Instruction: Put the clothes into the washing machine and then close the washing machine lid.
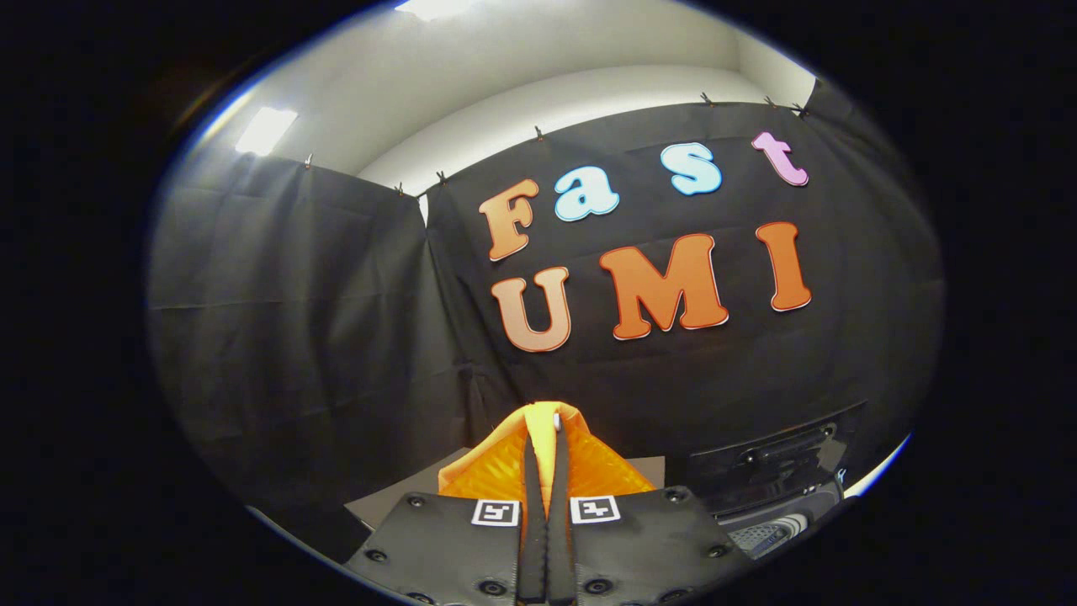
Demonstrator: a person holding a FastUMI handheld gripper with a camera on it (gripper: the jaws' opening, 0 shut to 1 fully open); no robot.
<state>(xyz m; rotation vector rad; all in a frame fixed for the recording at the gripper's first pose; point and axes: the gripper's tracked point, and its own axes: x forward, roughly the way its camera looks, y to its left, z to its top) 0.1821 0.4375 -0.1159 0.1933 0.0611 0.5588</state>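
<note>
One garment observed: an orange cloth [505, 467] of shiny, finely textured fabric, held up off the surfaces below and draped in a tent shape to either side of the gripper [545, 421]. Its top edge folds over the fingertips, with a small white tag at the peak. The jaws are drawn together and clamped on this cloth, both fingers pressing the fabric between them with only a thin seam showing. Two square black-and-white markers [495, 512] sit on the gripper body, one on each finger base. To the right of the fingers and lower down lies the dark washing machine [778, 471], one unit, with a recessed handle on its dark panel. Black cloth wall [294, 337] stands beyond
</note>
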